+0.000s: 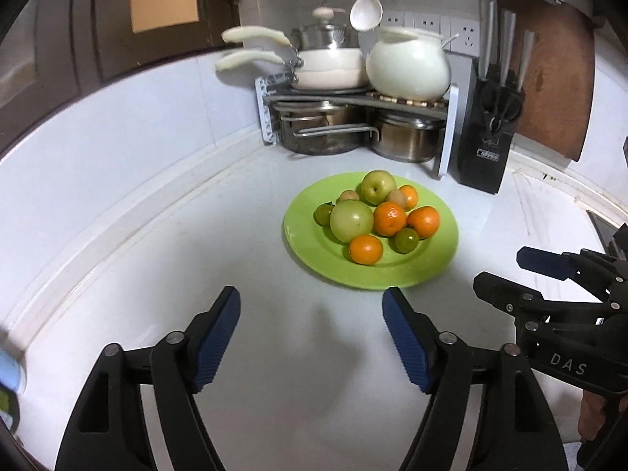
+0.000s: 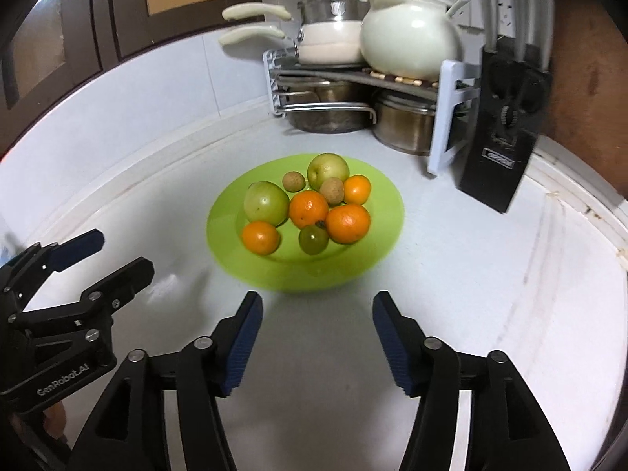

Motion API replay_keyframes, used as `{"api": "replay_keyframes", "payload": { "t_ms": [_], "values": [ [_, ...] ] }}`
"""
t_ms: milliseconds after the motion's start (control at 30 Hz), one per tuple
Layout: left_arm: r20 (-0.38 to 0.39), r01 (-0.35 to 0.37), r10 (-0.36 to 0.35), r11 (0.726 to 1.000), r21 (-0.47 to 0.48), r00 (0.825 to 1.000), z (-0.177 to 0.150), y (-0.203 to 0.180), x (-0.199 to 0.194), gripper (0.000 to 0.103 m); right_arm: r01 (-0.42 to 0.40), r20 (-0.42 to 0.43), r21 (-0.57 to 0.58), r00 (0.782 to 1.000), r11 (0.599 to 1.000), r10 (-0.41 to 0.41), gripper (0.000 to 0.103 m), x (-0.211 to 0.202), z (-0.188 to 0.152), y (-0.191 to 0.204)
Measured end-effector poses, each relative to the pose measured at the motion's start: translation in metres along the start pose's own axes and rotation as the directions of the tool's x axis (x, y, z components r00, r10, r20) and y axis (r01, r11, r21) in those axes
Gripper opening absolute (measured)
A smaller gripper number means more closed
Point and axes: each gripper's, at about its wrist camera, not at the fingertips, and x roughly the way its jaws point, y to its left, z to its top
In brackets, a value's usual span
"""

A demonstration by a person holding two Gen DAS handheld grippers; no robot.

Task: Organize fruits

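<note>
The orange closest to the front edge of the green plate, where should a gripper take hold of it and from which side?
Grip the front orange across its widest middle, coming from above and the front. It is round; the large green fruit crowds it behind, while the plate is bare in front.

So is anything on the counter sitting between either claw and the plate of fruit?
Nothing visible. Only bare white counter lies between the left claw and the green plate, and the same holds for the right claw. Both claws are open and empty, short of the plate's near rim.

Pots on rack [image 1: 271, 117], knife block [image 1: 486, 145], ladle [image 1: 366, 8] nr wall.
</note>
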Motion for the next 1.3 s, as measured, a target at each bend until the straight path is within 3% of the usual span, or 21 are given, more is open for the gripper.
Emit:
{"api": "replay_keyframes", "payload": {
  "t_ms": [400, 700, 1300],
  "values": [
    [0.058, -0.075, 0.082, 0.991, -0.109, 0.995, -0.041, -0.031, -0.092, 0.092, -0.017, 0.082, -0.053, 0.996, 0.998, 0.021, 0.08, -0.087, -0.039, -0.016],
    [0.109, -0.111, 0.126, 0.985, -0.135, 0.986, -0.063, -0.062, -0.156, 0.103, -0.038, 0.145, -0.08, 0.988, 0.996, 0.05, 0.085, -0.148, -0.069, -0.029],
    [0.162, -0.124, 0.149, 0.98, -0.154, 0.976, -0.083, -0.1, -0.213, 0.103, -0.058, 0.191, -0.09, 0.979, 0.994, 0.075, 0.087, -0.208, -0.109, -0.049]
  ]
}}
